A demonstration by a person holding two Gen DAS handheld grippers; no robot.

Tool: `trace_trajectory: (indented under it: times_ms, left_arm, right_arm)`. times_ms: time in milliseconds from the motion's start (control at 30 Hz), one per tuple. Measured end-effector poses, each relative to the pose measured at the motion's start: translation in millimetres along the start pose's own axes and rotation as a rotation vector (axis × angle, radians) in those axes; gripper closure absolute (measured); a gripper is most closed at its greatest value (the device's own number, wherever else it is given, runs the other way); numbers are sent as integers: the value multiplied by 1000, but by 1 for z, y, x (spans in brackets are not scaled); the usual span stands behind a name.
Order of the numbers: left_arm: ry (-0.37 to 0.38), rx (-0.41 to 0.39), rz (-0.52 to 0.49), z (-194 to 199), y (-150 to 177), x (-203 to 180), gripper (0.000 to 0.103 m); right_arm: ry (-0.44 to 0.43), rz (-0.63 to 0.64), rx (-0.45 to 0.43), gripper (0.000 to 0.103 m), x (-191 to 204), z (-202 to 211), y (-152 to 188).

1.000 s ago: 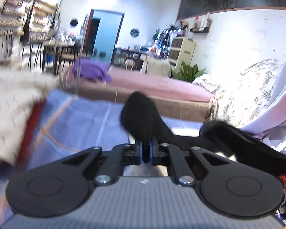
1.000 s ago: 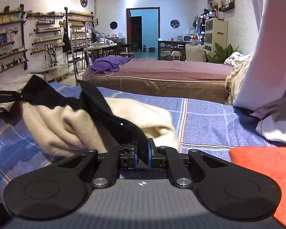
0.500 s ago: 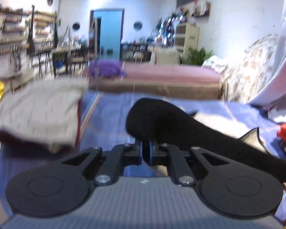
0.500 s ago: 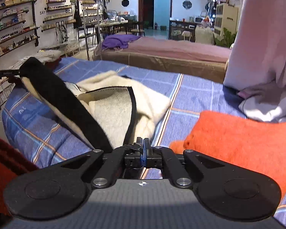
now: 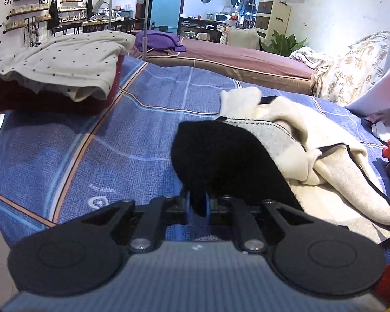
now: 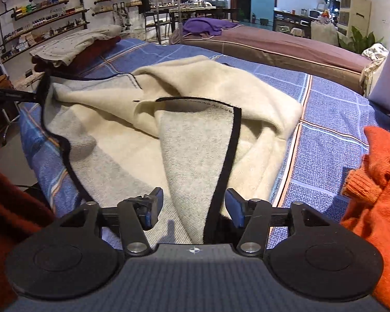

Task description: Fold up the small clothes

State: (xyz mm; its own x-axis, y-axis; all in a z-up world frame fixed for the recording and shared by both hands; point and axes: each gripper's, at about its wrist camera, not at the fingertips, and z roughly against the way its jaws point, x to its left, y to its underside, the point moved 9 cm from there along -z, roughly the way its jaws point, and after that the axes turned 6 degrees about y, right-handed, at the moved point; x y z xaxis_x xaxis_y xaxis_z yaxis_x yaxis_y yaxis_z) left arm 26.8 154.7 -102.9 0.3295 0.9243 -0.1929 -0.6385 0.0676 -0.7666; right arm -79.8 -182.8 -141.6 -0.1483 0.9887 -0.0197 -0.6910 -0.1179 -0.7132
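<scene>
A cream and grey knit garment with black trim (image 6: 195, 130) lies crumpled on the blue checked bedspread (image 6: 325, 140). It also shows in the left wrist view (image 5: 312, 140). My left gripper (image 5: 197, 205) is shut on the garment's black hem (image 5: 221, 156), low over the bed. In the right wrist view the left gripper (image 6: 35, 95) shows at the far left, holding the black corner. My right gripper (image 6: 193, 208) is open, its jaws wide apart on either side of a grey fold with a black edge (image 6: 221, 171).
A folded stack, a dotted cream top (image 5: 65, 59) on dark red clothes, sits at the bed's far left corner. An orange knit (image 6: 377, 197) lies at the right. A dark red cloth (image 6: 5, 208) is at the near left. A second bed (image 6: 286, 46) stands behind.
My right gripper has opened and let go of the black trim. Both grippers have come down and the garment now lies spread on the bed. My left gripper still holds the black hem.
</scene>
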Motion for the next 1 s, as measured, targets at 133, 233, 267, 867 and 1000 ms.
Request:
trace_trajectory:
  times_ms: [133,233,267,867,1000]
  left_arm:
    - [8,8,22,-3,0,-2,94]
    - [12,22,20,-6,3,-6,94]
    - [15,27,20,-6,5,-8,93]
    - [-108,16,83,16,1,33,92]
    - [-14,-32,1,22,-20,-3,80]
  right_arm:
    - [37,-85,-7,9,-10,-24,-2]
    - [4,-138,11,9,-9,-43,-6]
    - [-9,-145,19,9,-6,-47,-8]
    - [-489,80,234,98,116,4,45]
    - [-459,27,194,85,104,18,45]
